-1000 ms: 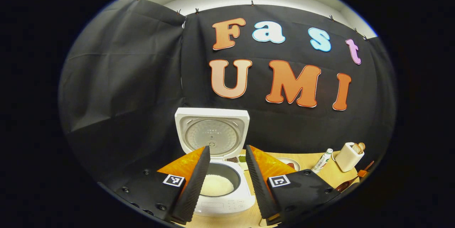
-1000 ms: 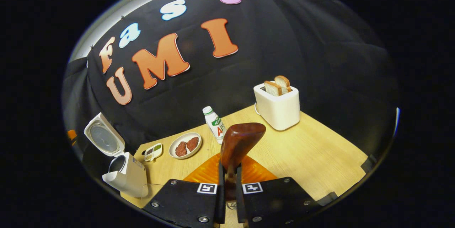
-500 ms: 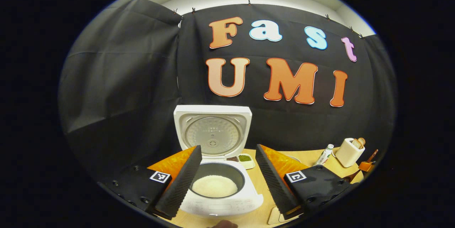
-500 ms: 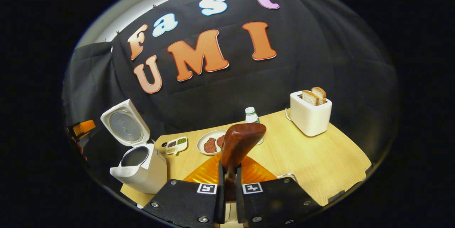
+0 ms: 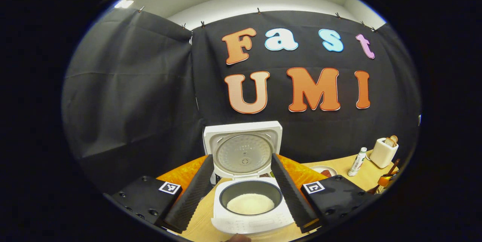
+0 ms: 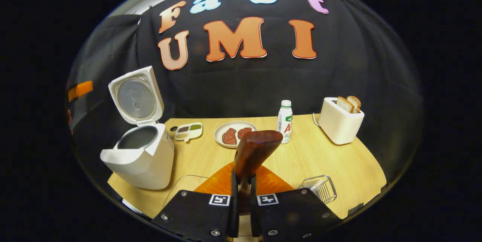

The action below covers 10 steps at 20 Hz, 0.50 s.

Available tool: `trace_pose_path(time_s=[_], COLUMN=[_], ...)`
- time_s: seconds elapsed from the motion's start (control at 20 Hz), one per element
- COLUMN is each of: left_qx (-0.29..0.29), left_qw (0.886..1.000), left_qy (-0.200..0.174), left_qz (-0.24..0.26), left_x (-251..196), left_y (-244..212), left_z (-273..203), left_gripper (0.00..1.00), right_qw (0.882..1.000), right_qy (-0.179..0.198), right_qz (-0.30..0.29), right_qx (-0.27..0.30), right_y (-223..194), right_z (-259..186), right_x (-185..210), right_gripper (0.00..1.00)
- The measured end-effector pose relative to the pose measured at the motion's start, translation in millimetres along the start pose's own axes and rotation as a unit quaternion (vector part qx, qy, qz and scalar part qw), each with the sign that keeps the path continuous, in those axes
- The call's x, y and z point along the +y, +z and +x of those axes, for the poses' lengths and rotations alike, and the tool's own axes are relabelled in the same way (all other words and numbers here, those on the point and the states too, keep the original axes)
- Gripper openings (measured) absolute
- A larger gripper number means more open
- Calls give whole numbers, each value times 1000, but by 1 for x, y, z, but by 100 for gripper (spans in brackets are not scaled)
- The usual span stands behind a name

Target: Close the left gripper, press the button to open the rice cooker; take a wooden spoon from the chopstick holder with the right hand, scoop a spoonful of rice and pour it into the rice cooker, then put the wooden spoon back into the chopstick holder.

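Cooker [image 5: 250, 204] lid up, rice [image 5: 250, 203] inside; left gripper [image 5: 241, 193] fingers spread wide around it. Right gripper [image 6: 241, 196] clamps the spoon [image 6: 254, 151] over the table [image 6: 320, 159].

It is a recording booth set up like a kitchen: black cloth [image 6: 339, 83] hangs behind a wooden table [image 6: 320, 159] with a rice cooker [image 6: 141, 159], toaster [image 6: 339, 123], plate [image 6: 222, 130] and bottle [image 6: 285, 117].

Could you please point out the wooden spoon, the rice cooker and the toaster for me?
Wooden spoon [image 6: 255, 149]: right gripper view, on the back of its bowl.
Rice cooker [image 6: 145, 166]: right gripper view, on its white side wall.
Toaster [image 6: 339, 125]: right gripper view, on its front face.
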<state>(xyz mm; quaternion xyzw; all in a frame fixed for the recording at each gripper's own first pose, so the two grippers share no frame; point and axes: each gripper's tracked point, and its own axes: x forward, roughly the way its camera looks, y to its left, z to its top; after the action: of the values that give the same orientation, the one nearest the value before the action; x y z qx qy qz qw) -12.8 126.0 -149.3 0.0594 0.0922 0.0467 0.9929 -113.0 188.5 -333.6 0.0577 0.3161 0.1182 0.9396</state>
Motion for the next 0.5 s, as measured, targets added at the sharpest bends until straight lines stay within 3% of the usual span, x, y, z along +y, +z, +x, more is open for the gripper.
trace_pose_path(time_s=[0.4, 0.45, 0.5], left_qx=[7, 7, 7], left_qw=[1000, 1000, 1000], left_qy=[6, 7, 7], left_qz=[-1, 0, 1], left_x=[35, 39, 42], left_y=[-11, -13, -14], left_z=[-1, -1, 0], left_gripper=[100, 100, 100], right_qw=[995, 995, 994], right_qy=[-53, -63, -71], right_qz=[-74, -78, -81], right_qx=[29, 30, 25], right_y=[-43, -46, -49], right_z=[23, 25, 25], right_x=[12, 11, 10], right_gripper=[12, 7, 12])
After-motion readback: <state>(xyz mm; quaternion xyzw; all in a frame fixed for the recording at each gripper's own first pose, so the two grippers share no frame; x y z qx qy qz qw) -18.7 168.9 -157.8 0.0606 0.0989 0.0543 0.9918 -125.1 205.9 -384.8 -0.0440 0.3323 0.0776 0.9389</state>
